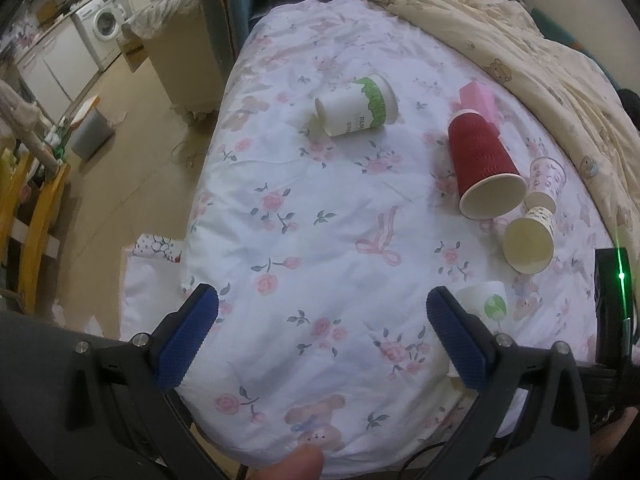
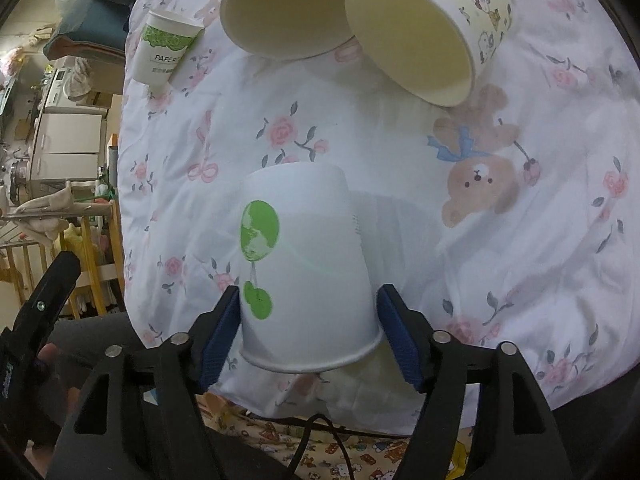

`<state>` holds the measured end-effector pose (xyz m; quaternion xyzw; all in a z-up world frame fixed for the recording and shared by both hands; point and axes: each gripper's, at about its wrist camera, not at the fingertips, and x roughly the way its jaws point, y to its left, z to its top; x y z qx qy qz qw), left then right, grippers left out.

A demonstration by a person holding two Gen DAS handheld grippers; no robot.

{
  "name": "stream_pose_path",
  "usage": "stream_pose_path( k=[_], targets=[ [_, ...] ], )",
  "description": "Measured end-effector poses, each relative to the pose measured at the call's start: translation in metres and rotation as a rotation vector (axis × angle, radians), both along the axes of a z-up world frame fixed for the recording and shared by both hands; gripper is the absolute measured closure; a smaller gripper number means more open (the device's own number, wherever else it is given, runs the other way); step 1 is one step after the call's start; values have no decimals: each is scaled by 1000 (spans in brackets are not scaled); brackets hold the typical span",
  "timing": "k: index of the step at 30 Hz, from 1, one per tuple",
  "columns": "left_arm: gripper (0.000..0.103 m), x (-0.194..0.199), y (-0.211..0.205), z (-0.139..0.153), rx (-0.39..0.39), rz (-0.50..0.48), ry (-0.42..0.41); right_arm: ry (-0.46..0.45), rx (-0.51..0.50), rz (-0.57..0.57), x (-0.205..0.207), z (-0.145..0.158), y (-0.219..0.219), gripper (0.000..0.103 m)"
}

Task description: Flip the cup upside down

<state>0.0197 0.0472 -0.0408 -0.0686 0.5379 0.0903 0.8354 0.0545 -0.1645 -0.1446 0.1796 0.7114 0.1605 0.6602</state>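
A white paper cup with a green balloon print (image 2: 308,272) stands between the blue pads of my right gripper (image 2: 308,320), its wide rim toward the camera and its closed base pointing away over the floral bedsheet. The pads press both sides near the rim. The same cup (image 1: 486,300) shows in the left wrist view just beyond the right fingertip. My left gripper (image 1: 320,300) is open and empty above the sheet near the bed's front edge.
Other cups lie on their sides on the bed: a red ribbed cup (image 1: 484,168), a cartoon-print cup (image 1: 530,240), a small pink-print cup (image 1: 546,182), and a white cup with a green band (image 1: 356,106). A pink box (image 1: 478,100) lies behind the red cup. A cream quilt (image 1: 520,48) is bunched at the back right. The floor drops away to the left.
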Motion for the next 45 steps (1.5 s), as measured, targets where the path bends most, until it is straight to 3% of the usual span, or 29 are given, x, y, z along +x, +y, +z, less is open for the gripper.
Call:
stream_pose_path(
  k=[3,8,11,20,29,36,40,45],
  targets=[
    [0,-1,-4,1,10,-15,-7,-15,-4,21,-1,5,2,13],
    [0,-1,-5,0,2,-16,-2,-68,-16,56,-4,27,-5,12],
    [0,-2,-6,0,-1,-17,-5,-133,-29,57,-7,47,-15,12],
    [0,-7,-11,6,7,-26,-43,-471,-151,48,-26,109,-40,12],
    [0,-11,-20,16,8,-55,-108,-604,-201,7,-35,130,-55,12],
    [0,-2,-27,13,18,-65,-29,-642,-250,-62,-33,129,-75,12],
    [0,7,-44,11,-15,-109,25,-606,-263,-163,-32,119,-97,12],
    [1,31,-83,-12,-65,-202,180,-589,-259,-223,-30,118,-111,12]
  ],
)
